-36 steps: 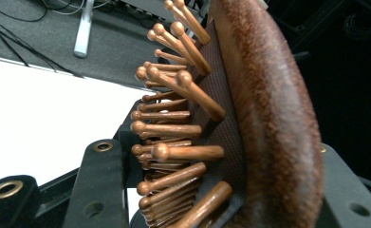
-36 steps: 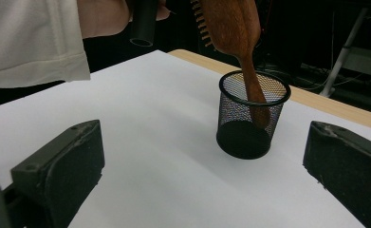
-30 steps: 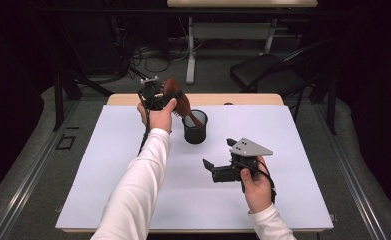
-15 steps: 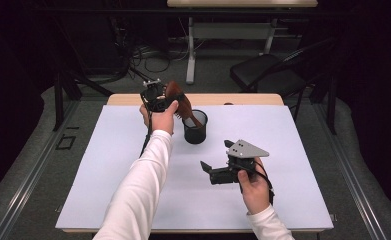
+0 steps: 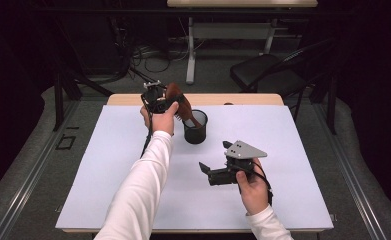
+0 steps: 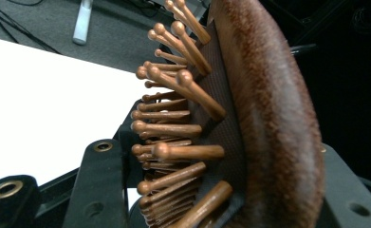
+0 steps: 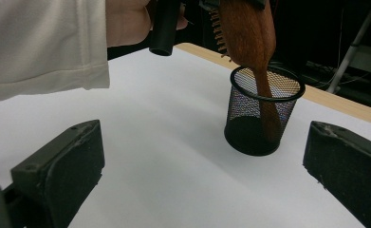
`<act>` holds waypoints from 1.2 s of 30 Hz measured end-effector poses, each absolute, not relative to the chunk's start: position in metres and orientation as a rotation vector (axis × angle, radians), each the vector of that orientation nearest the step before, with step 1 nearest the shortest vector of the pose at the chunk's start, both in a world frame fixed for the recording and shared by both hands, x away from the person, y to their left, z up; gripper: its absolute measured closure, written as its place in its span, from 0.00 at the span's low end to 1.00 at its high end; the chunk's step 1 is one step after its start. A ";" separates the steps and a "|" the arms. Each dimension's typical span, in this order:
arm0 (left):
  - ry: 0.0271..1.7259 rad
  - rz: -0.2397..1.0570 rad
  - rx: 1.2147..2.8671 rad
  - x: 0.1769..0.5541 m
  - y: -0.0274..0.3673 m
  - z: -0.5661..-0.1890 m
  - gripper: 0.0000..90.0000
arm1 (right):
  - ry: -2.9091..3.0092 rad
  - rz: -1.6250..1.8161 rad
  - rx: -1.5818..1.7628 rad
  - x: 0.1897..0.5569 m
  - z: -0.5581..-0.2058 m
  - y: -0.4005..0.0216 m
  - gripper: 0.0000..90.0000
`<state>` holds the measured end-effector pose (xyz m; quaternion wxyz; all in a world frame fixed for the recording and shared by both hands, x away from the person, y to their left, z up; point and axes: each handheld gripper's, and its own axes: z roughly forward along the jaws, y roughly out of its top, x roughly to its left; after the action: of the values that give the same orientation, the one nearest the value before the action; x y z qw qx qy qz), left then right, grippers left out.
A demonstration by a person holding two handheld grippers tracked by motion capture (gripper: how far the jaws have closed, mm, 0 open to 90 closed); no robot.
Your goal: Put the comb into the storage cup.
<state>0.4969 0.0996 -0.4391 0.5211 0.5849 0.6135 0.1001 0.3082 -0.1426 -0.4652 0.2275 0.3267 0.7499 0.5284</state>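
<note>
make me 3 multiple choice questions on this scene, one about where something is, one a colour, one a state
1. Where is the handle of the wooden hairbrush?
A. flat on the table
B. down inside the mesh cup
C. between the right gripper's jaws

2. What colour is the mesh cup?
A. black
B. white
C. red

3. How does the right gripper stand?
A. shut on the cup
B. shut on the brush
C. open, holding nothing

B: the right gripper view shows the handle through the mesh.
A: its wire and rim are black.
C: its jaws stand wide apart over the bare white table, while the left gripper clamps the brush head.
</note>
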 end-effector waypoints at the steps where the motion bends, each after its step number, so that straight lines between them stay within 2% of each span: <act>1: 1.471 0.237 1.400 0.497 0.099 -0.440 0.55 | 2.066 1.456 0.900 0.308 -0.465 -0.143 0.00; 36: 1.468 0.221 1.385 0.499 0.106 -0.451 0.54 | 2.062 1.457 0.907 0.309 -0.466 -0.143 0.00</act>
<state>0.4994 0.1063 -0.4510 0.5276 0.5796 0.6142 0.0925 0.3087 -0.1429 -0.4658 0.2274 0.3291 0.7486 0.5288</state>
